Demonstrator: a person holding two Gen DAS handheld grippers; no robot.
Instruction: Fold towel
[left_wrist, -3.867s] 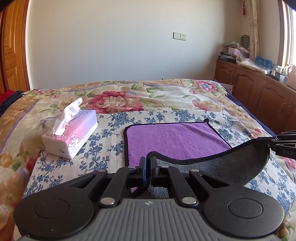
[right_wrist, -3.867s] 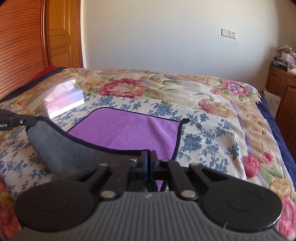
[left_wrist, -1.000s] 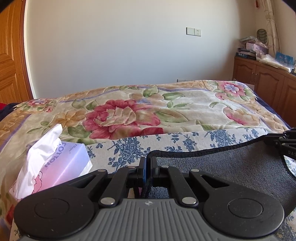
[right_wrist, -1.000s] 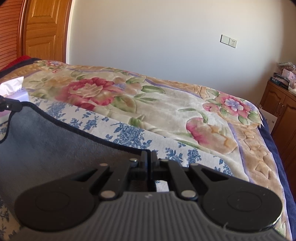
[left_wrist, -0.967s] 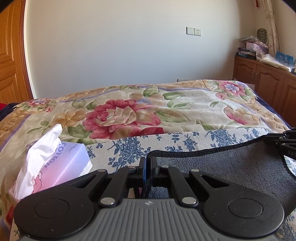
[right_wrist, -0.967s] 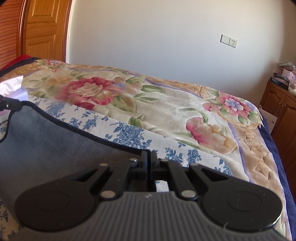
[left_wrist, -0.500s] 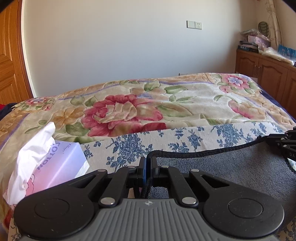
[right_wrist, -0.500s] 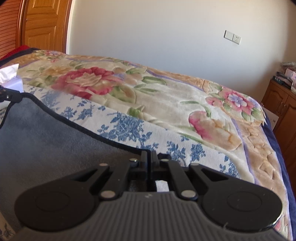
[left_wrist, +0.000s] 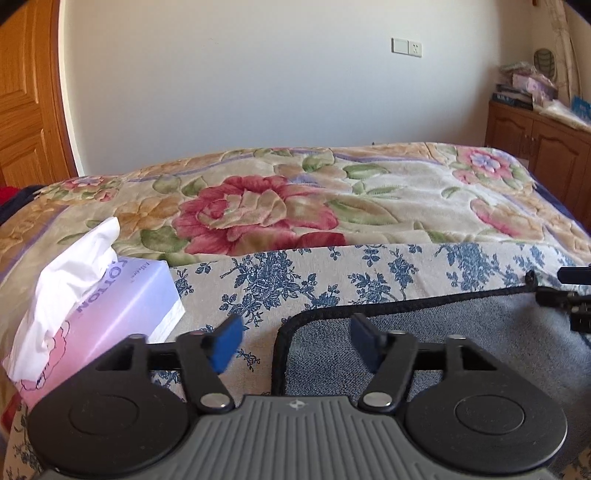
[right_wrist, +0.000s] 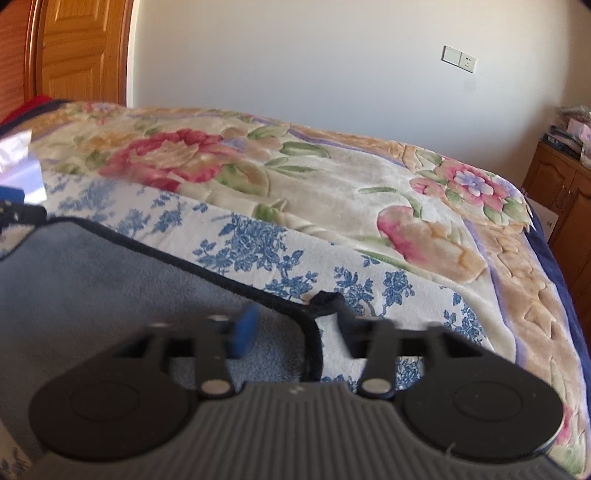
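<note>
The towel (left_wrist: 443, 332) lies folded on the bed, grey side up, with a black hem; its purple side is hidden. My left gripper (left_wrist: 295, 341) is open, its jaws spread on either side of the towel's far left corner. My right gripper (right_wrist: 295, 330) is open over the towel's (right_wrist: 110, 280) far right corner, where a small black loop sticks up. The right gripper's tips (left_wrist: 569, 299) show at the right edge of the left wrist view. The left gripper's tip (right_wrist: 14, 212) shows at the left edge of the right wrist view.
A pink tissue box (left_wrist: 92, 314) stands just left of the towel on the blue-flowered sheet (left_wrist: 295, 280). A floral blanket (left_wrist: 295, 206) covers the bed beyond. A wooden cabinet (left_wrist: 546, 147) stands at the right, a wooden door (right_wrist: 81, 51) at the left.
Both grippers have opened and let go of the towel's corners. The towel edge now rests flat on the lower layer. Since 3.9 s ago the near half was carried over the purple side.
</note>
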